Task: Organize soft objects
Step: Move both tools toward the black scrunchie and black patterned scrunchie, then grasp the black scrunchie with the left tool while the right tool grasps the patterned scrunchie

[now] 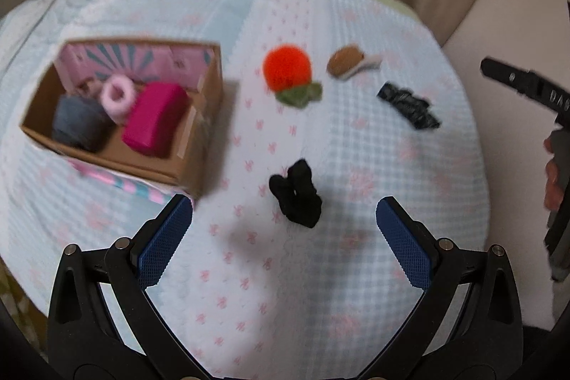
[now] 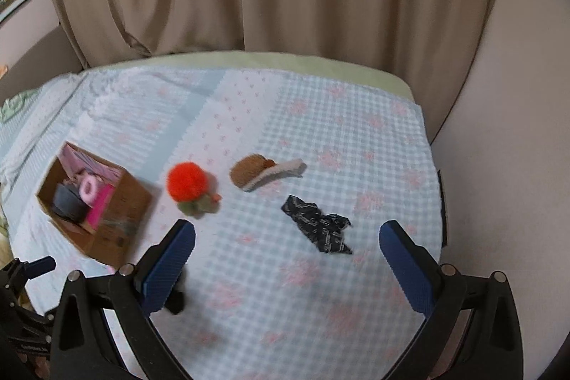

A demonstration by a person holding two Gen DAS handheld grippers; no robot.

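Your open cardboard box with the pink printed lining is the collecting point: it already holds a grey felt roll, a fluffy pink ring and a magenta block, packed side by side so room is left. Four soft pieces lie loose on the blue-and-pink checked bed cover, all to the right of the box. Just beside it sits the orange pompom with green leaves; beyond that the brown plush slipper; farther right the dark patterned cloth scrap. The black fabric scrunchie lies nearest you, right of the box's front corner. Your left gripper hovers over the scrunchie, fingers released wide, likely lining up that pick. Your right gripper hangs near the cloth scrap, fingers likewise spread and empty.
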